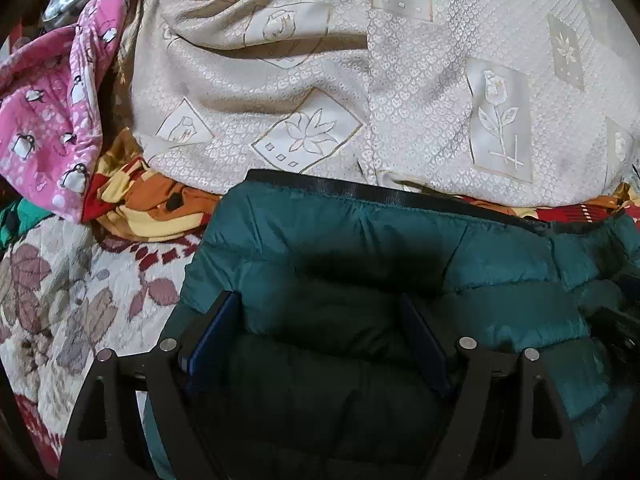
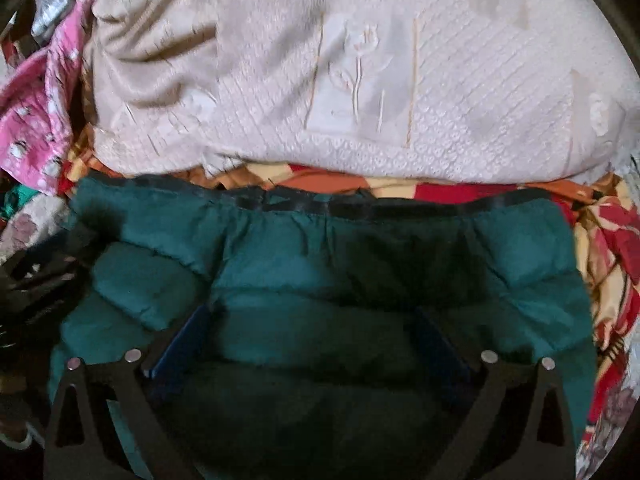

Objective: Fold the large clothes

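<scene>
A teal quilted puffer jacket (image 1: 360, 248) with a black band along its far edge (image 1: 344, 188) lies flat on the bed. My left gripper (image 1: 320, 308) is open, its blue-padded fingers (image 1: 212, 340) spread just above the jacket's left part. The same jacket fills the lower right wrist view (image 2: 320, 248). My right gripper (image 2: 316, 320) is open above its right part, fingers (image 2: 180, 344) wide apart. Neither gripper holds any cloth. The right gripper's body shows at the right edge of the left wrist view (image 1: 616, 320).
A large cream bedspread with flower panels (image 1: 360, 80) is heaped beyond the jacket. A pink penguin-print garment (image 1: 52, 120) lies at far left. An orange, red and yellow patterned cloth (image 1: 136, 200) sits under the heap. A floral blanket (image 1: 60, 300) covers the bed.
</scene>
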